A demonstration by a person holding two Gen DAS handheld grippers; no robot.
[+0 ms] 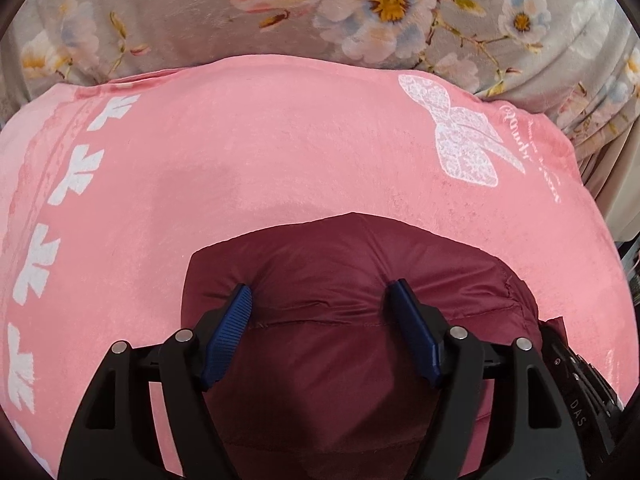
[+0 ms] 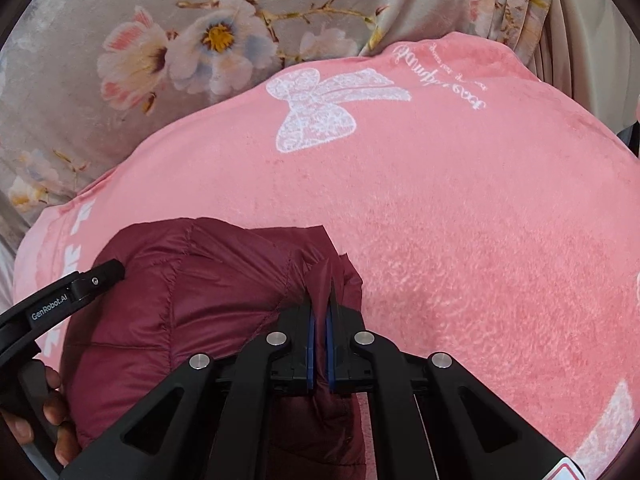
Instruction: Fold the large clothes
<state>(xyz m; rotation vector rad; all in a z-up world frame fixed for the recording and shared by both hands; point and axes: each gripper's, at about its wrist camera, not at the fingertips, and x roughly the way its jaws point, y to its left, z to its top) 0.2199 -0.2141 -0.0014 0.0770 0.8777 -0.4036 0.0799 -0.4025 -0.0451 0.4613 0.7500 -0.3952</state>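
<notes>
Maroon jacket on pink blanket over floral bedspread; left fingers spread, right fingers pinching jacket

Left gripper fingers spread wide, right gripper fingers clamped together

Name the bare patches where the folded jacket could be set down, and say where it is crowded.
Free: the pink blanket between the jacket and the white bow, and its wide stretch right of the right gripper. Crowded: the near-left area, where the jacket bundle, left gripper and both hands sit.
</notes>
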